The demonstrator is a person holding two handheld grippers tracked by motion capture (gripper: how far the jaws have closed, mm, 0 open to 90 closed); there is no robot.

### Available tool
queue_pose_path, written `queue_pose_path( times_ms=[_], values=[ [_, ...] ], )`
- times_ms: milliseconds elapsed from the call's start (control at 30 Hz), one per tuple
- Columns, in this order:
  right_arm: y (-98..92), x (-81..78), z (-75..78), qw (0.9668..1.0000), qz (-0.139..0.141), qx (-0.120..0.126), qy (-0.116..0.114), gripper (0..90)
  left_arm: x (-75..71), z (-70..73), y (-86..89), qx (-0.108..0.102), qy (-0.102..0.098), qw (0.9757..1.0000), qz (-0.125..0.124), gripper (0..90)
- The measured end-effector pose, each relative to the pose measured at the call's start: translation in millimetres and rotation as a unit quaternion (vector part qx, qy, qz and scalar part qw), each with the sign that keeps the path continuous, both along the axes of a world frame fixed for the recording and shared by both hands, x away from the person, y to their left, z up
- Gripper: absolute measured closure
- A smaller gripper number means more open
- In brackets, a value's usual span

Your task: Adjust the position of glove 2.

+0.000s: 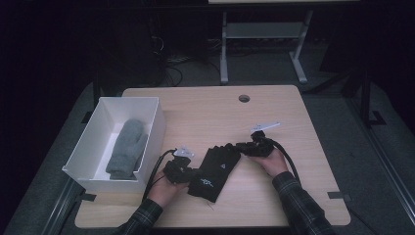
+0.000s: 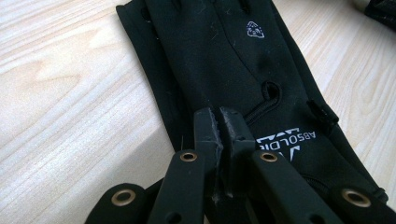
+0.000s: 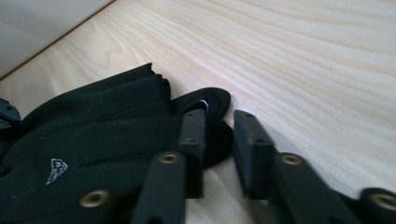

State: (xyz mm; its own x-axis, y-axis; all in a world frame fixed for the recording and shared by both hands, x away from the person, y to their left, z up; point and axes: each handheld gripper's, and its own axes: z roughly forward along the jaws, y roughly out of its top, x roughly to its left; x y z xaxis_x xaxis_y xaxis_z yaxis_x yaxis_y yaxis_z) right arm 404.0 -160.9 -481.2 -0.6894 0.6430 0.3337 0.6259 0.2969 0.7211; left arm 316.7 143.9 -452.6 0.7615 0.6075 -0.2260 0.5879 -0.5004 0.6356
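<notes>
High view: black glove (image 1: pixel 215 171) lies flat on counter (image 1: pixel 293 196), just right of white box (image 1: pixel 154 132), which holds a grey mitten (image 1: pixel 126 147). Left tongs (image 1: pixel 192 174) pinched on the glove's cuff edge. Right tongs (image 1: pixel 234 147) narrowly parted beside its fingertips. Bare counter right of glove.

Plaid sleeves (image 1: pixel 298 203), black brass-riveted tongs (image 2: pixel 218 122)

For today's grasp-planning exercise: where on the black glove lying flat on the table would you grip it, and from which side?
Probably the cuff end of the black glove, nearest the person, approached low from the table's front edge. The glove lies flat, and the left gripper is already pinched shut there, while the fingertips by the right gripper are thin and floppy.
</notes>
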Motion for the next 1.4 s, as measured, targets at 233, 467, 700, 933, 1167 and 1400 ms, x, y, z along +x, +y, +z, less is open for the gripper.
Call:
queue_pose_path(
  times_ms=[233,467,700,933,1167,1400],
  values=[
    [3.8,-3.8,3.3,0.9993,-0.002,-0.029,-0.022,88.8,0.1,1.6,1.8,-0.011,0.007,0.9999,0.004,86.2],
    [-1.3,-8.1,25.5,0.9981,-0.007,-0.023,-0.056,90.0,-10.6,22.4,9.1,-0.076,0.013,0.9968,0.018,86.8],
    [6.9,-10.1,45.8,0.9972,0.004,-0.019,-0.072,90.0,-23.5,26.8,12.7,-0.09,0.024,0.9954,0.022,86.7],
    [19.3,1.1,35.8,0.9971,-0.003,-0.041,-0.064,90.0,-15.2,15.2,18.0,-0.065,0.024,0.9968,0.04,86.2],
    [13.2,-3.4,30.9,0.9968,0.005,-0.047,-0.064,64.8,-15.3,13.7,15.4,-0.041,0.001,0.9975,0.057,49.8],
    [-6.6,-27.8,29.2,0.9921,-0.003,-0.097,-0.08,36.4,-10.8,20.1,-3.3,-0.015,-0.041,0.9978,0.051,30.2]
  ],
)
